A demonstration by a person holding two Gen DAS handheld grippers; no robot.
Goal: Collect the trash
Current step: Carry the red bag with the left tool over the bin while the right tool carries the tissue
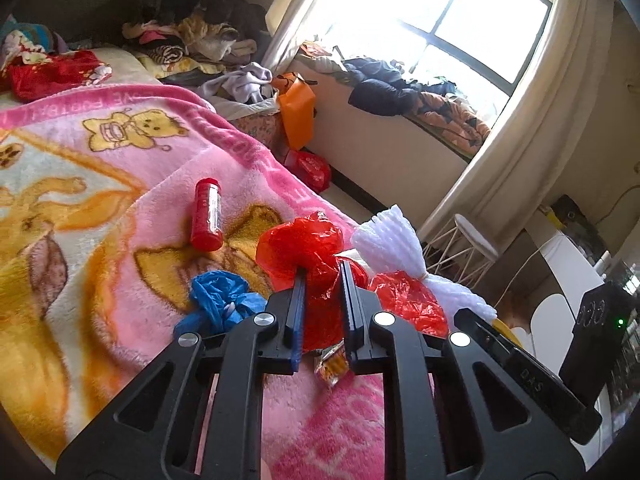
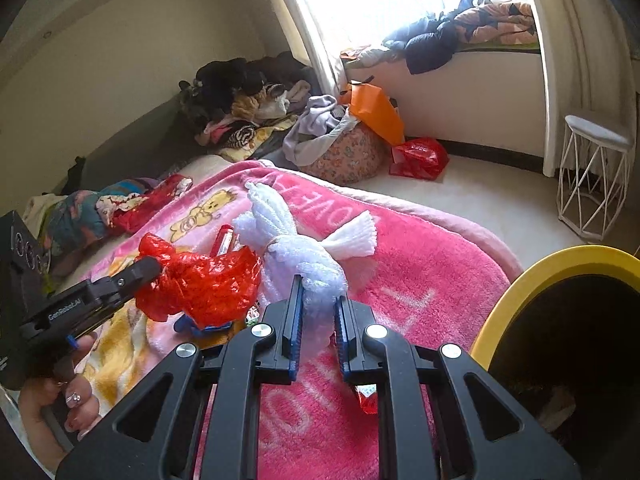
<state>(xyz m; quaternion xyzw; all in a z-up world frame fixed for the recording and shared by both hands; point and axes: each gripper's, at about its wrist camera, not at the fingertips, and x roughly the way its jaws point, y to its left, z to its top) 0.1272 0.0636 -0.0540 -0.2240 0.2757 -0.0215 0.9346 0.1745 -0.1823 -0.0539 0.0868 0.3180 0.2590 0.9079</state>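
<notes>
Left gripper (image 1: pixel 322 276) is pinching a crumpled red bag (image 1: pixel 308 248), lifting it clear of the pink blanket (image 1: pixel 120 208), likely so it can go to the bin. Beside the bag, toward the window, white foam netting (image 1: pixel 386 240) is hanging from the other gripper. On the blanket behind the bag, a red bottle (image 1: pixel 207 214) is lying loose; a blue glove (image 1: pixel 224 300) and a snack wrapper (image 1: pixel 332 364) are sitting just under it, waiting their turn.

Right gripper (image 2: pixel 318 292) is squeezing the netting (image 2: pixel 296 248) at its bunched middle. Right of the netting, a yellow-rimmed bin (image 2: pixel 532 276) is standing open and near. Nothing appears to be blocking the way; only the red bag (image 2: pixel 200 280) is crowding the netting's left.
</notes>
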